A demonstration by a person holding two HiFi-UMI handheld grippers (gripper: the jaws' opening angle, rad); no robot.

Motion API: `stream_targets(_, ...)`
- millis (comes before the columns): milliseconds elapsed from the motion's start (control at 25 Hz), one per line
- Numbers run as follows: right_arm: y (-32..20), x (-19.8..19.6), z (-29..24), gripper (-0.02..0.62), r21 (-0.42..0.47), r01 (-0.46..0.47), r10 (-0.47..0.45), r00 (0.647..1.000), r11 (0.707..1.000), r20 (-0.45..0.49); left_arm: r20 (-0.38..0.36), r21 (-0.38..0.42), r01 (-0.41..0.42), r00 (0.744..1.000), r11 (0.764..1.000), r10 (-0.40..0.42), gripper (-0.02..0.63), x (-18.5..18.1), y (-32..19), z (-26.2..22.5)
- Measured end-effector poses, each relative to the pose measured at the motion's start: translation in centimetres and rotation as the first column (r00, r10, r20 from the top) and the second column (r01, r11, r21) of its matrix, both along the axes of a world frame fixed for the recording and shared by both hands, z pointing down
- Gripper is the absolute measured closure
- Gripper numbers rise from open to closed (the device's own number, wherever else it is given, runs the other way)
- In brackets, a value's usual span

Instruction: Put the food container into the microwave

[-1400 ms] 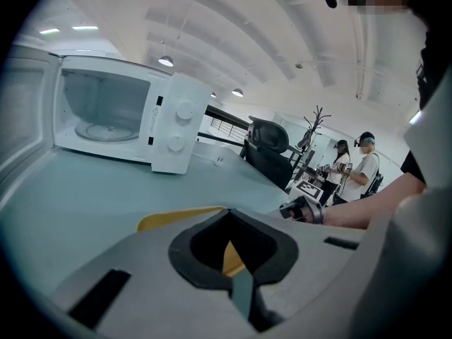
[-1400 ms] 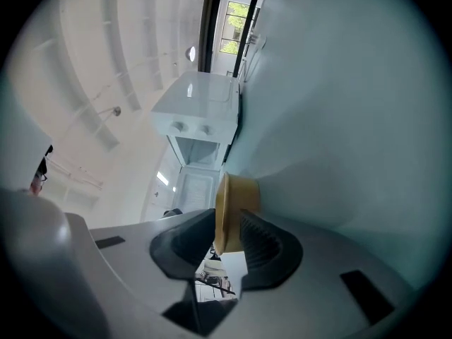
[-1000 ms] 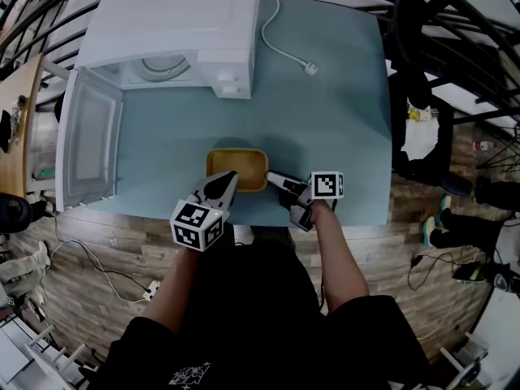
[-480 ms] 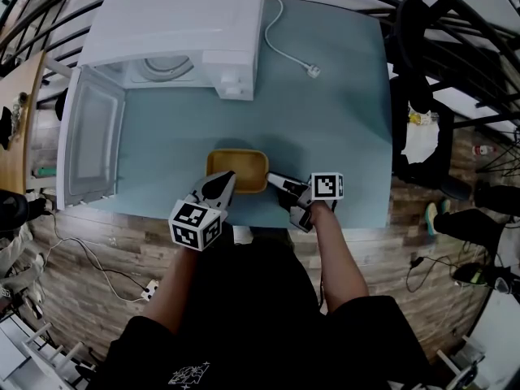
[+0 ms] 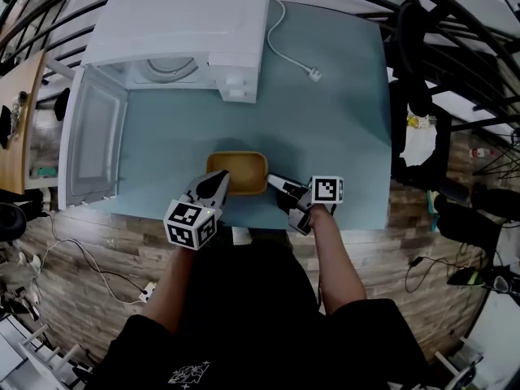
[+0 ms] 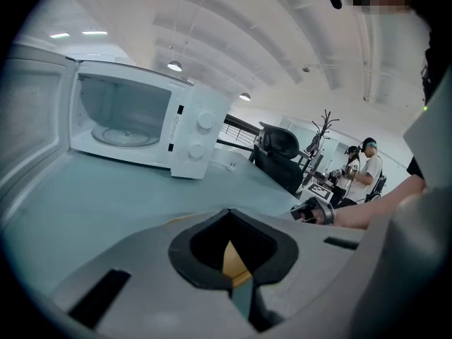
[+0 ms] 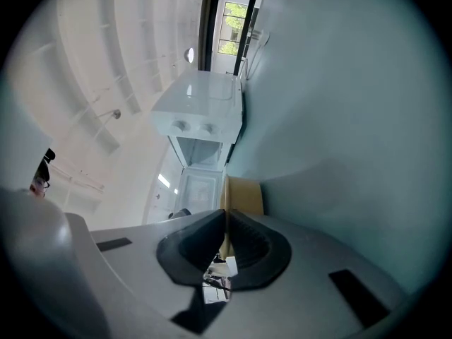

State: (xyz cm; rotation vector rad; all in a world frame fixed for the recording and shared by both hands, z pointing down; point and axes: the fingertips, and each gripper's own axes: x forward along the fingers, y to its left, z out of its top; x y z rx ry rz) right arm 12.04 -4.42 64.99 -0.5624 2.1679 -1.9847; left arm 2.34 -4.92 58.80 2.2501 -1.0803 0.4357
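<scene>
Grasp stage: my left tongs (image 5: 223, 180) gripped the food container (image 5: 244, 167); right tongs (image 5: 272, 177) had just closed on its rim. Next, I judged: level lift toward microwave (image 5: 175, 23).

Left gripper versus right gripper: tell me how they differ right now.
The left gripper pinches the food container at its near left corner; the right gripper pinches its right edge. The left gripper reaches in from the near side, the right gripper from the side; its jaws have just been closing. Both are shut on the rim.
</scene>
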Motion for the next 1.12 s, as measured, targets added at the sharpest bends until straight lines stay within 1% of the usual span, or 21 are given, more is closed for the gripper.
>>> stream_targets(40, -0.1, -0.5, -0.5, 0.572, 0.014, -0.002, 0.001, 1.0, 1.0, 0.031, -0.001, 0.001, 0.003, 1.0, 1.0, -0.003, 0.598, -0.3, 0.0, 0.0)
stream_targets(160, -0.2, -0.6, -0.4, 0.572, 0.01, -0.011, 0.011, 1.0, 1.0, 0.01, -0.004, 0.002, 0.009, 1.0, 1.0, -0.009, 0.598, -1.0, -0.1, -0.2)
stream_targets(280, -0.4, -1.0, -0.9, 0.574, 0.025, -0.023, 0.023, 0.999, 0.999, 0.024, -0.005, 0.006, 0.013, 1.0, 1.0, -0.013, 0.598, -1.7, -0.3, -0.3)
stream_targets(400, -0.5, -1.5, -1.2, 0.574, 0.011, -0.032, 0.031, 0.999, 0.999, 0.04, -0.007, 0.008, 0.025, 1.0, 1.0, -0.025, 0.598, -2.7, -0.6, -0.5)
stream_targets(640, -1.6, -3.1, -2.1, 0.574, 0.03, -0.04, 0.039, 0.998, 0.999, 0.043, -0.009, 0.013, 0.064, 0.998, 0.998, -0.064, 0.598, -5.2, -1.2, -1.0)
stream_targets(880, -3.5, -5.7, -3.1, 0.574, 0.046, -0.044, 0.042, 0.998, 0.998, 0.053, -0.006, 0.031, 0.114, 0.994, 0.993, -0.113, 0.598, -8.4, -2.6, -1.6)
stream_targets(1120, -5.3, -8.5, -3.8, 0.574, 0.063, -0.041, 0.037, 0.998, 0.997, 0.055, -0.003, 0.054, 0.145, 0.989, 0.988, -0.145, 0.598, -11.4, -4.1, -2.5)
